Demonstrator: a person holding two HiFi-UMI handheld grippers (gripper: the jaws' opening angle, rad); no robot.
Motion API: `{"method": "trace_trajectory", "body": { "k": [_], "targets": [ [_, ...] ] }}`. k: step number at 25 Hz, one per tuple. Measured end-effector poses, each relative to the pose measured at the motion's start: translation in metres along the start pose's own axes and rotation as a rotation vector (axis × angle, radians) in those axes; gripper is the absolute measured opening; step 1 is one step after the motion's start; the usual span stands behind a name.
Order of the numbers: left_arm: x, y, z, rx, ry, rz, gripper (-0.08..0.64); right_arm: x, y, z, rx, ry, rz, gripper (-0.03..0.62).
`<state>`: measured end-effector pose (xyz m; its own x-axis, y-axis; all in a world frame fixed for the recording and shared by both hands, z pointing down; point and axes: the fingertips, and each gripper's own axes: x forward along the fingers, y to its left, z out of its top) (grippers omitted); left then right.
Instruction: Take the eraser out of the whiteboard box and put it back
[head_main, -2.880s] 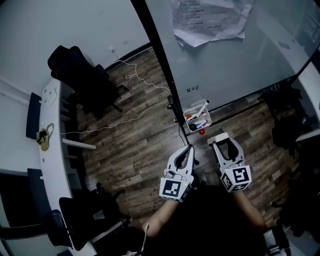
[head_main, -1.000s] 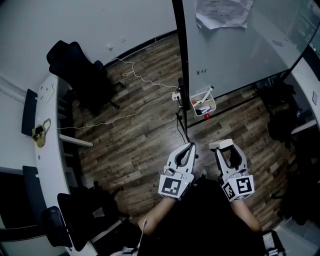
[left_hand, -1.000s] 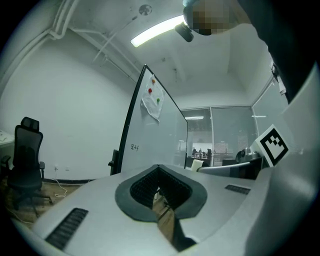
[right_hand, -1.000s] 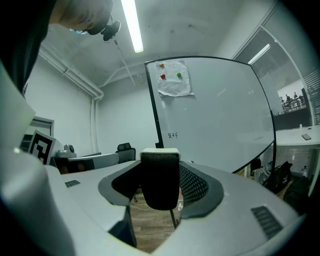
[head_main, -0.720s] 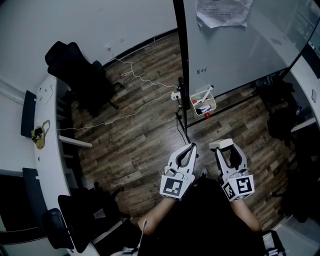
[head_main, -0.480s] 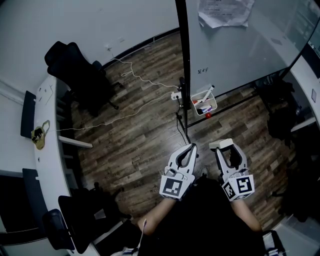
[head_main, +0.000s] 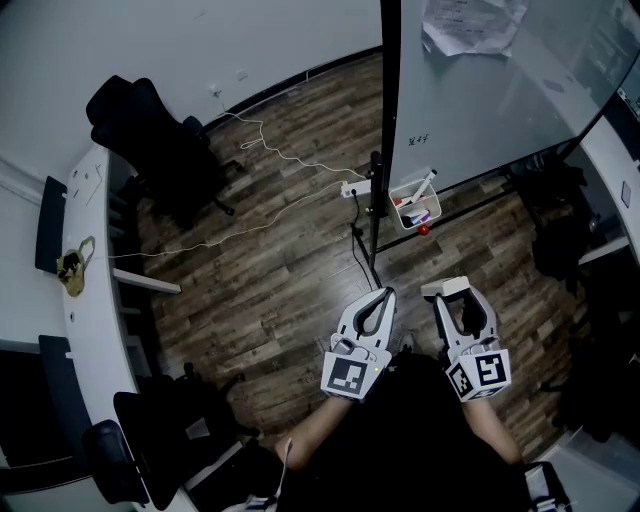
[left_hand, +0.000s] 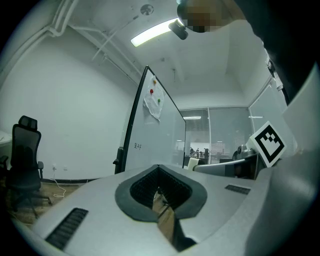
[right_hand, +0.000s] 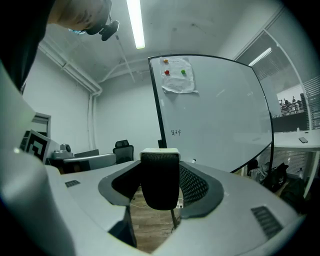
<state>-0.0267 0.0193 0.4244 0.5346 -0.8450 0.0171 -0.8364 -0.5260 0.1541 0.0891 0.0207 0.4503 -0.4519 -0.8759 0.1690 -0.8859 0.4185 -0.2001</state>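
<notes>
Whiteboard box (head_main: 409, 222) farther from eraser (head_main: 444, 289).

Left claw (head_main: 383, 294) closed, right claw (head_main: 455, 294) clamped on eraser (head_main: 442, 288).

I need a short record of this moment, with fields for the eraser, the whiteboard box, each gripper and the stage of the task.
eraser: out of the box, held in the right gripper; white top, dark body
whiteboard box: at the lower corner of the whiteboard, holds markers, far ahead of both grippers
left gripper: jaws together, nothing between them
right gripper: jaws wide, shut on the eraser
task stage: eraser taken out, not yet put back
</notes>
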Motion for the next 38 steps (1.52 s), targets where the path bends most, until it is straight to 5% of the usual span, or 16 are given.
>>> {"method": "trace_trajectory", "body": {
  "k": [12, 38],
  "targets": [
    [-0.007, 0.019, -0.008, -0.032, -0.015, 0.01, 0.006, 0.011, 0.009, -0.003, -0.031, 0.023, -0.021, 0.241],
    [0.127, 0.066, -0.017, 0.02, 0.0, 0.121, 0.006, 0.173, -0.069, 0.011, -0.047, 0.062, 0.196, 0.241]
  ]
}}
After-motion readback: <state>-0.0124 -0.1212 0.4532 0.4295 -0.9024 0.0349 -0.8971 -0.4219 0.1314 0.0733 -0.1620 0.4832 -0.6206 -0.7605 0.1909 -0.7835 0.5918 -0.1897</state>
